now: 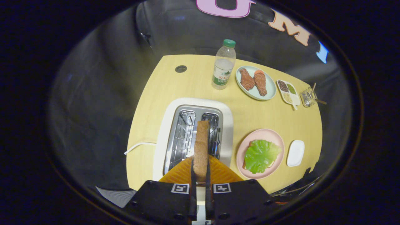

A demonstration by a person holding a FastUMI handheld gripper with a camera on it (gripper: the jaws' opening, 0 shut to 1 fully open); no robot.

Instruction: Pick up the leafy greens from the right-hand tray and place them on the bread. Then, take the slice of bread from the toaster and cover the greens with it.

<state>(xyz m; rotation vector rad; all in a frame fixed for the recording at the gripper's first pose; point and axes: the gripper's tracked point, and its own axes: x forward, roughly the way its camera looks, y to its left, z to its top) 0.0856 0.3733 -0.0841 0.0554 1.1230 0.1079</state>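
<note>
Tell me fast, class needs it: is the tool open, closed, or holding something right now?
Tool: closed on the bread slice, both fingers pressing its sides, held above the toaster.

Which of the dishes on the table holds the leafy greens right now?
The pink round plate just right of the toaster, nearest the tongs, which are shut on the bread slice. The blue-green plate farther back holds fried chicken pieces instead.

The toaster [193, 134] is sitting near-left on the tabletop [175, 84], the greens [261, 155] lying on a plate [250, 140] to its right, a bottle [223, 64] standing far behind.
</note>
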